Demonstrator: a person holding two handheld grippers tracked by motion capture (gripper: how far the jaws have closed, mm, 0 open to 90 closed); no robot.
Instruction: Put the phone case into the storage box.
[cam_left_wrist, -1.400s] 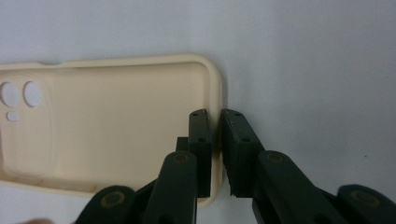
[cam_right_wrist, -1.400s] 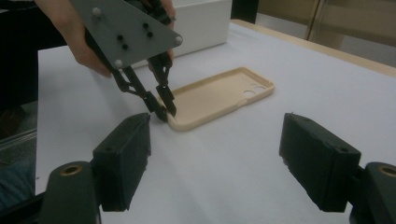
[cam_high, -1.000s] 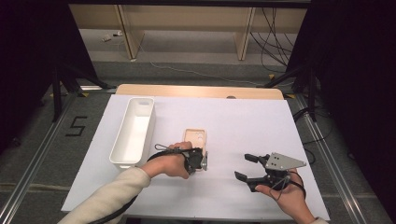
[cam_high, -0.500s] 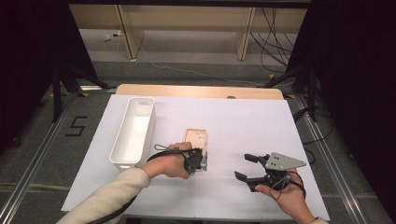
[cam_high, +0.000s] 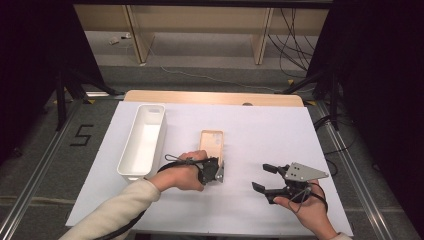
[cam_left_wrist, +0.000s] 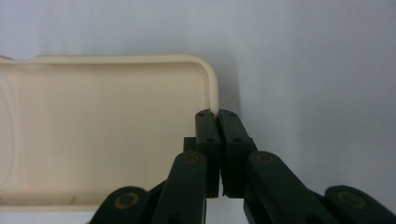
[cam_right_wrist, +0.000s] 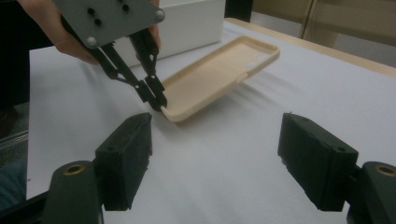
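Item: cream phone case (cam_high: 211, 144), hollow side up, on white table (cam_high: 260, 130) just right of white bin (cam_high: 143, 140). Left gripper (cam_left_wrist: 217, 114) pinching case's near corner rim (that end looks slightly raised). Right gripper (cam_right_wrist: 215, 154) spread wide, holding nothing, well apart

Phone case (cam_high: 211, 143) lies mid-surface (cam_high: 270, 130), open side up. Bin (cam_high: 143, 140) lies left of case, apart, lengthwise front to back. Left claw (cam_high: 220, 172) at case's near right corner, clamped on its rim. Right claw (cam_high: 264, 179) right of case, well apart, near front edge, above bare surface.
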